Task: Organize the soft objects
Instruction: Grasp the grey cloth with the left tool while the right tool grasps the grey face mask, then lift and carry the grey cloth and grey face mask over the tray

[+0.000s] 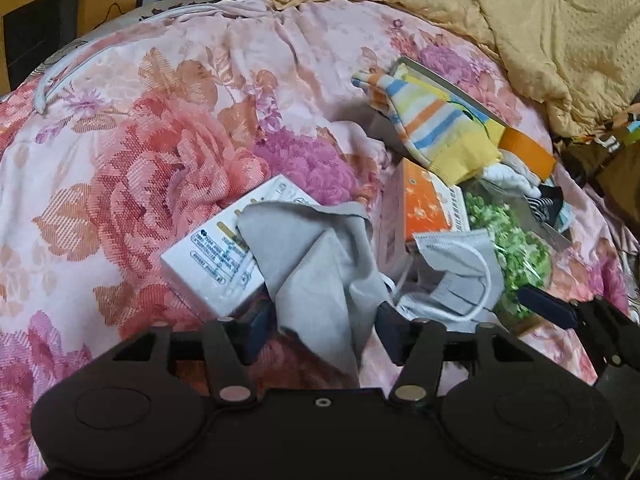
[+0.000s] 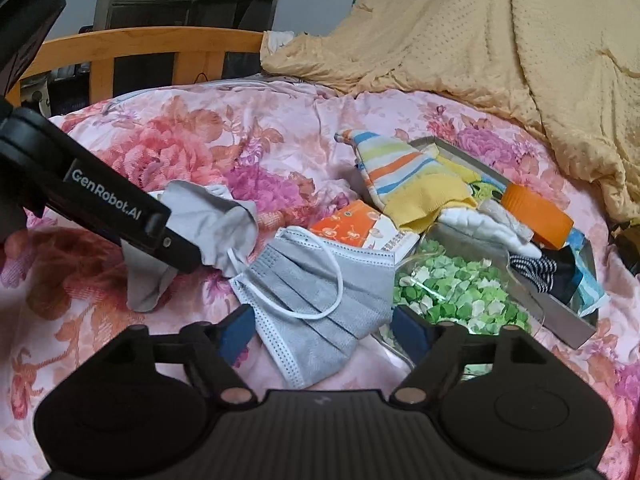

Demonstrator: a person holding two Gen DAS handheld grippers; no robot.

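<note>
Nearest the left wrist camera, the left gripper (image 1: 324,332) stood with its jaws parted around a hanging fold of the grey cloth (image 1: 316,256), the pads not pressing it; the cloth draped over a white box (image 1: 216,256) on the floral bedspread (image 1: 120,152); nearest the right wrist camera, the right gripper (image 2: 324,332) was likewise spread wide, a grey face mask (image 2: 320,296) lying between its fingers untouched by the pads; beside the mask lay an orange box (image 2: 352,228) and a clear bag of green paper bits (image 2: 452,288); beyond them a striped sock (image 2: 400,176) spilled over a metal tray (image 2: 568,320) holding an orange tape roll (image 2: 536,216) and other small fabrics; a tan blanket (image 2: 480,40) was heaped behind.
</note>
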